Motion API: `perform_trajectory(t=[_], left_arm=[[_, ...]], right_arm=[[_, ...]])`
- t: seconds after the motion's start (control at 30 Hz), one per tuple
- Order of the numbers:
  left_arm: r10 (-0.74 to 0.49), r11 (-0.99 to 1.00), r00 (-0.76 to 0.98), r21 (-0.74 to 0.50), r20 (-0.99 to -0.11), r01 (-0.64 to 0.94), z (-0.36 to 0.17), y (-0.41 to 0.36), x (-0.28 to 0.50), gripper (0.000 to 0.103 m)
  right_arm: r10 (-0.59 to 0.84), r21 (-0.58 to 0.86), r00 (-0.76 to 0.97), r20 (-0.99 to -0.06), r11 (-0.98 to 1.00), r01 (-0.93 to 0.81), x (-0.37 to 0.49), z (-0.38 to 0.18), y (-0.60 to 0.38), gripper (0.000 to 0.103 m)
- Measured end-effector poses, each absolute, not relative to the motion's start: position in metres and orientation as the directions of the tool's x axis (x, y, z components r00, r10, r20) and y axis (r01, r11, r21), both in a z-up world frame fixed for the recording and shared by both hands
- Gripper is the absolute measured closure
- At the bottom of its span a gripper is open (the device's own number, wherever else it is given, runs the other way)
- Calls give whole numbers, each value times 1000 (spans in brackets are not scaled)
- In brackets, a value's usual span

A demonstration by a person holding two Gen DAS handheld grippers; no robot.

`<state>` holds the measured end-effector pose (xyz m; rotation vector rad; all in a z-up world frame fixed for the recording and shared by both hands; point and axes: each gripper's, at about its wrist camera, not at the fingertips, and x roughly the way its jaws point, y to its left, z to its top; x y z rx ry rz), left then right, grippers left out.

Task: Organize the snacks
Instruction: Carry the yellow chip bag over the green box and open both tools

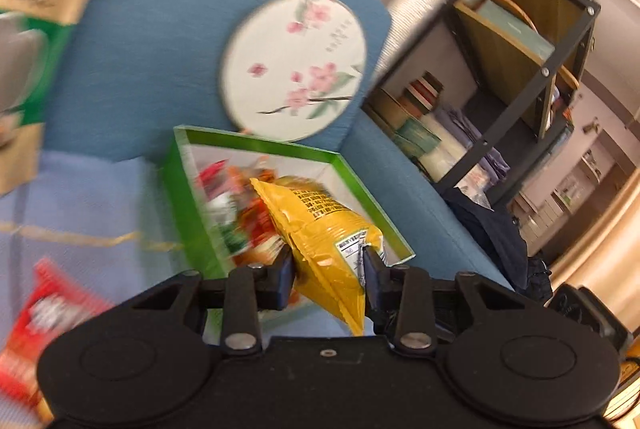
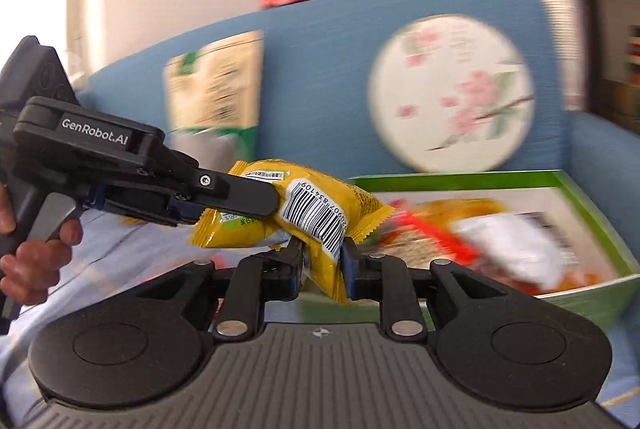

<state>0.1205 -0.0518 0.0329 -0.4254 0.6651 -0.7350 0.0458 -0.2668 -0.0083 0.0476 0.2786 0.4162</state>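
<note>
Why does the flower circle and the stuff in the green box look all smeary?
Left wrist view: the yellow packet in the left gripper is sharp, the green box smeared. Right wrist view: round flower cushion streaked; right gripper crisp.

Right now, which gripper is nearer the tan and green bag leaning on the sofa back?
Left. The left gripper is just in front of the bag; the right gripper is further right, by the green box.
</note>
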Motion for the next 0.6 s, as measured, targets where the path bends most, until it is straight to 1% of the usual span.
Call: perform_trajectory(t=[0.13,0.23,0.37,0.43,0.53,0.57,0.6], left_arm=[[-742,668,542,-501,-395,551,45,-96,142,48],[-757,653,519,-489,-398,578,48,-122,162,48],[-760,650,512,-461,-401,604,48,-149,181,49],[-762,647,510,-453,-399,613,45,-160,188,49],[-747,665,510,-446,-427,599,36,-171,197,51],[-730,683,518,-431,-446,590,32,-174,199,47],[-709,705,535,-420,-460,572,27,-174,198,36]], right_arm=[[284,121,934,-218,957,-263,55,-6,-289,67],[206,139,961,-185,973,-182,63,-6,-307,67],[130,173,976,-174,980,-100,78,-8,-324,68],[96,163,980,-172,984,-67,82,-10,-331,68],[38,125,987,-159,992,-18,91,-14,-339,68],[13,116,987,-161,993,5,95,-18,-340,68],[-6,104,985,-172,994,24,101,-22,-341,64]])
